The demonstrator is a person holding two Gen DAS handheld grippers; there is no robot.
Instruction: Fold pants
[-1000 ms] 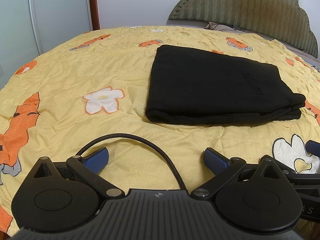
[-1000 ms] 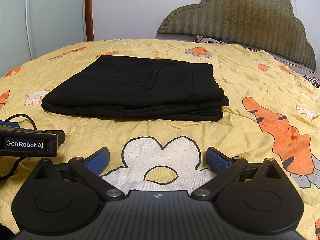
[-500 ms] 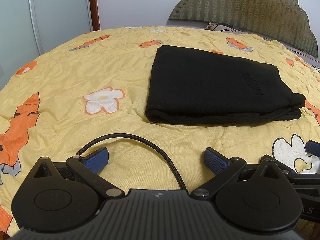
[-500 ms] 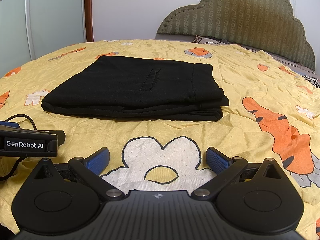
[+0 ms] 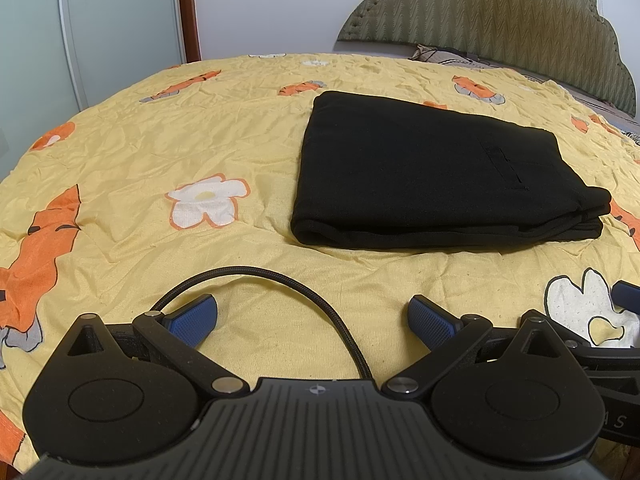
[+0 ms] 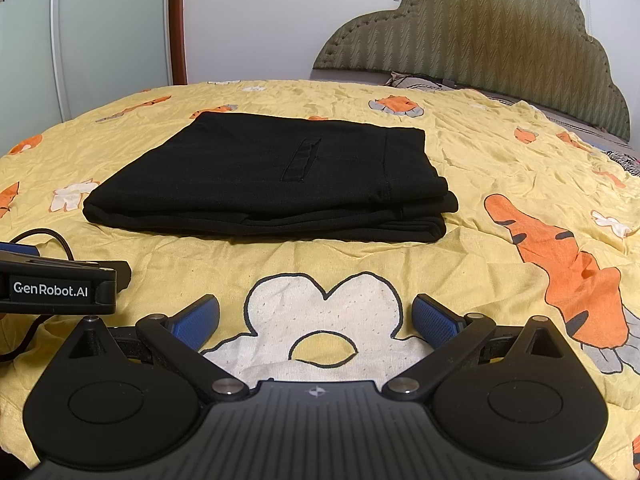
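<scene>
Black pants (image 5: 432,176) lie folded into a flat stacked rectangle on the yellow bedspread (image 5: 160,152), ahead and to the right in the left wrist view. In the right wrist view the same pants (image 6: 272,184) lie ahead and slightly left, layered edges facing me. My left gripper (image 5: 314,318) rests low on the bedspread, well short of the pants, open with nothing between its blue pads. My right gripper (image 6: 316,318) is also open and empty, over a white flower print. The left gripper's body (image 6: 56,288) shows at the left edge of the right wrist view.
A black cable (image 5: 280,280) loops on the bedspread between the left gripper's fingers. A padded olive headboard (image 6: 480,40) stands at the far right, with a pillow (image 6: 420,82) below it. Frosted wardrobe doors (image 5: 100,20) and a white wall close off the far side.
</scene>
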